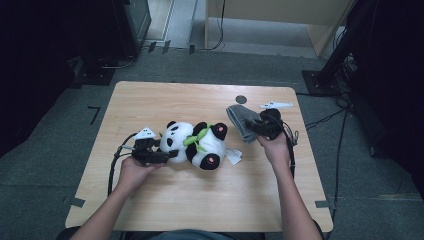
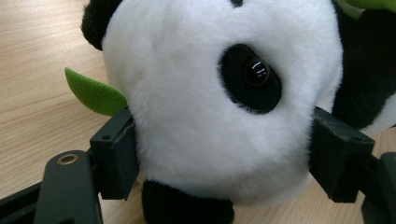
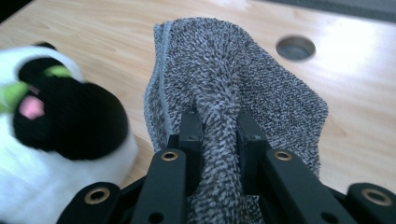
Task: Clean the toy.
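A black-and-white plush panda [image 1: 195,145] with a green leaf collar lies on its side in the middle of the wooden table [image 1: 200,200]. My left gripper [image 1: 167,155] comes in from the left, and its jaws press on both sides of the panda's white head [image 2: 210,116]. A grey terry cloth [image 1: 240,120] sits to the right of the panda. My right gripper [image 1: 260,125] is shut on a raised fold of that cloth [image 3: 224,65], with the fold pinched between the two jaws of the right gripper [image 3: 219,123]. One of the panda's black feet [image 3: 70,121] lies just left of the cloth.
A round cable hole [image 1: 241,99] lies in the tabletop behind the cloth. A small white object [image 1: 276,105] rests near the far right edge. A white tag [image 1: 233,156] sticks out beside the panda. Black stands and cables flank the table on the floor.
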The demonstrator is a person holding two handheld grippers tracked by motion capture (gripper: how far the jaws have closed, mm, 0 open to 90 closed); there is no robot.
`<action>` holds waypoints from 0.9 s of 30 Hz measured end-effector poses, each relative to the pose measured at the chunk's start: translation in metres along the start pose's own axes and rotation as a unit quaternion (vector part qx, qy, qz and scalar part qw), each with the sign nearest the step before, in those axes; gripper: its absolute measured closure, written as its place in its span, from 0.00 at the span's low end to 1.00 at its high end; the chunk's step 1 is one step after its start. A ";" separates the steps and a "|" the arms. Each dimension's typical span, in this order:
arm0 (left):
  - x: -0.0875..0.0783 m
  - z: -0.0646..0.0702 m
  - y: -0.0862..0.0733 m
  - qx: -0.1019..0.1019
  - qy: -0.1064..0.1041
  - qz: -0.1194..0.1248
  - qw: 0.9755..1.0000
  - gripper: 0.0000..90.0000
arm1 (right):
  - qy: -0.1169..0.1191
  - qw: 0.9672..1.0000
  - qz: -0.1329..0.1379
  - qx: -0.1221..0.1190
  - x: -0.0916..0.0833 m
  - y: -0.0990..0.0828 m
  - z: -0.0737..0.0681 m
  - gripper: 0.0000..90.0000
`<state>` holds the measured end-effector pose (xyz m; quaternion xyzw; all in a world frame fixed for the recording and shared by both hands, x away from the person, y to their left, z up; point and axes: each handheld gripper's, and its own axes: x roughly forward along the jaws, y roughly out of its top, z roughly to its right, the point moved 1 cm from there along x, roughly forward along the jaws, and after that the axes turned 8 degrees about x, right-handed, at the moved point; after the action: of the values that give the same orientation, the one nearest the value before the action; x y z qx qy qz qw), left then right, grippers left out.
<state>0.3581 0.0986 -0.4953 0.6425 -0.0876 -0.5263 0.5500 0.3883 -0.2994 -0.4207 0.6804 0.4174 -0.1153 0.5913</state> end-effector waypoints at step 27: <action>0.000 0.001 0.000 -0.002 0.003 0.005 1.000 0.25 | 0.057 0.994 -0.029 -0.092 0.029 0.069 -0.107 0.86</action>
<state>0.3569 0.0981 -0.4953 0.6425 -0.0885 -0.5217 0.5543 0.4196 -0.1874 -0.3613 0.6161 0.4788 -0.0540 0.6231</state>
